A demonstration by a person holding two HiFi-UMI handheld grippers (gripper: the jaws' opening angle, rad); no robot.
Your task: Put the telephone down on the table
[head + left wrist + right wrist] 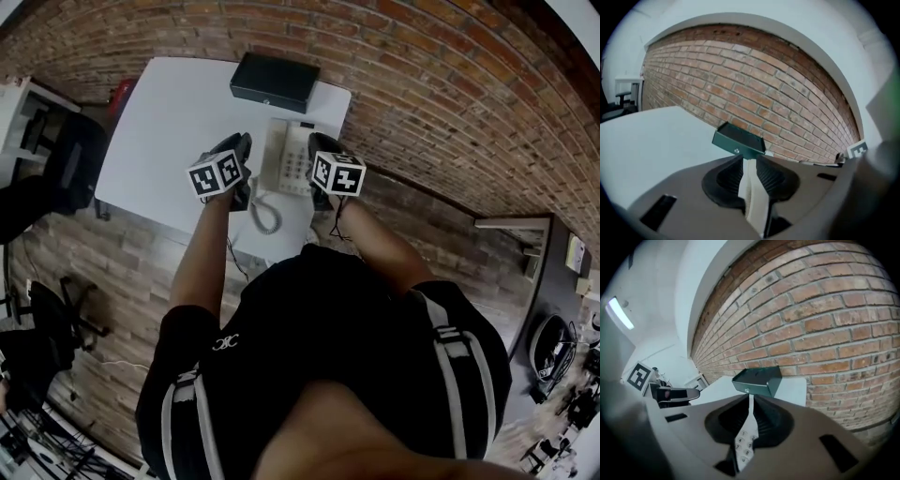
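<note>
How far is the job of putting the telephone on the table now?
Done: the left gripper and the right gripper are each shut on a side edge of the telephone. In hand: they hold it over the white table. Left: lowering it fully onto the table and releasing.

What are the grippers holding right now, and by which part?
Both hold the telephone: the left gripper pinches its left side, the right gripper its right side, at the keypad.
</note>
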